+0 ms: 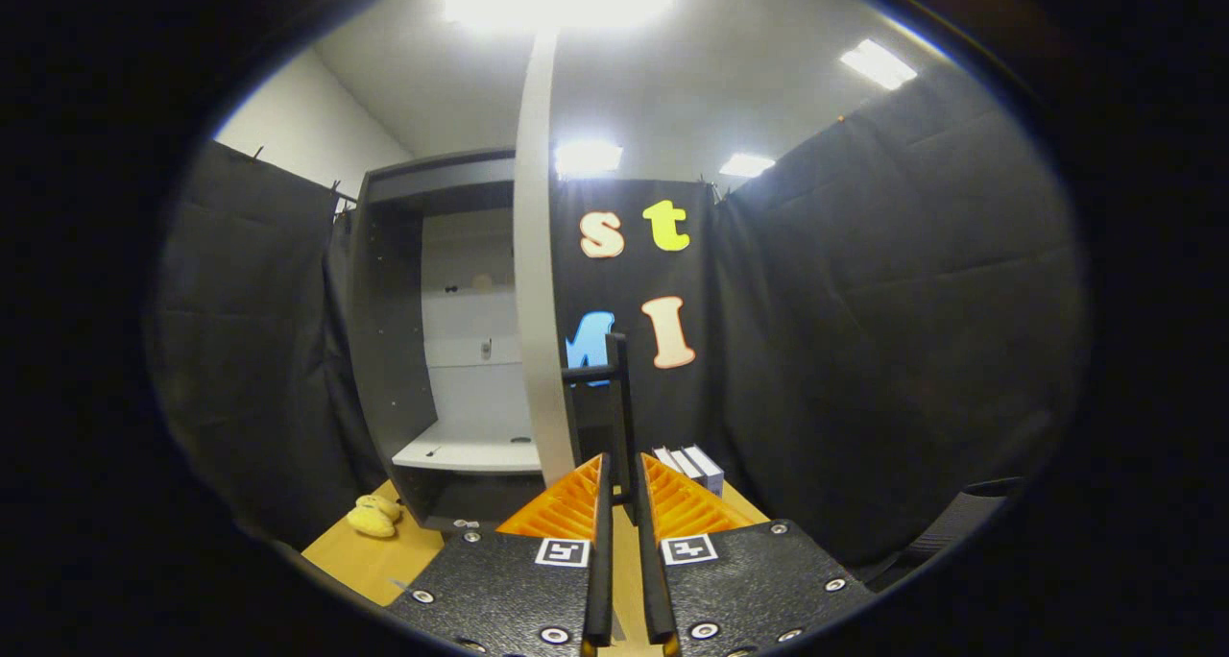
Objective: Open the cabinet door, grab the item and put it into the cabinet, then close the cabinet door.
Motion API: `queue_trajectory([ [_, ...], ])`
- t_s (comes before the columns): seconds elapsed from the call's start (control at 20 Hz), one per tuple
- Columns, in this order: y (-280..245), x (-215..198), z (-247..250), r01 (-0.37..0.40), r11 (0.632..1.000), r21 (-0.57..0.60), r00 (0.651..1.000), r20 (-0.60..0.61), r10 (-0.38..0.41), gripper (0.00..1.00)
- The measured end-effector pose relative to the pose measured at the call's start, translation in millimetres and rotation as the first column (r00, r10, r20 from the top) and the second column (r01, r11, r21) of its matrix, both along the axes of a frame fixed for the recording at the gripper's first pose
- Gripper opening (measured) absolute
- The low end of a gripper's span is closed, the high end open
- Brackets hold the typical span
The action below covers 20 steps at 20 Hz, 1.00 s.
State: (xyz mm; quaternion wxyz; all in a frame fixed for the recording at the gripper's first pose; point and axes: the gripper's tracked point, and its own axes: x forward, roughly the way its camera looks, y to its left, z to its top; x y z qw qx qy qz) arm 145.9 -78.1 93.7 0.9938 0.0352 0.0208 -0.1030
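Between the nearly closed fingers of the gripper (pixel 622 474) stands the upright handle (pixel 617 407) of the open cabinet door (pixel 534 282), while the yellow toy (pixel 374 516) lies off left.

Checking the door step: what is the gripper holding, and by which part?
The gripper is shut on the cabinet door's handle, a dark vertical bar, near its lower end. The cabinet door stands open, edge-on.
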Motion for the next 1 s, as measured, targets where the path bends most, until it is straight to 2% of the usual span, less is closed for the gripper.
queue_trajectory([
  [0.2, 22, -14, 25, -0.008, 1.000, -0.011, 0.987, 0.161, 0.009, 0.13],
  [0.4, 56, -11, 8, -0.031, 1.000, 0.003, 0.979, 0.199, 0.030, 0.29],
  [0.55, 97, 4, -22, -0.111, 0.993, 0.041, 0.979, 0.175, 0.103, 0.39],
  [0.6, 106, 10, -34, -0.123, 0.992, 0.026, 0.981, 0.156, 0.117, 0.49],
  [0.75, 142, 24, -68, -0.177, 0.983, -0.052, 0.980, 0.087, 0.181, 0.61],
  [0.9, 192, 35, -108, -0.253, 0.965, -0.064, 0.965, 0.051, 0.256, 0.87],
  [1.0, 223, 38, -135, -0.292, 0.954, -0.060, 0.955, 0.031, 0.294, 0.93],
])
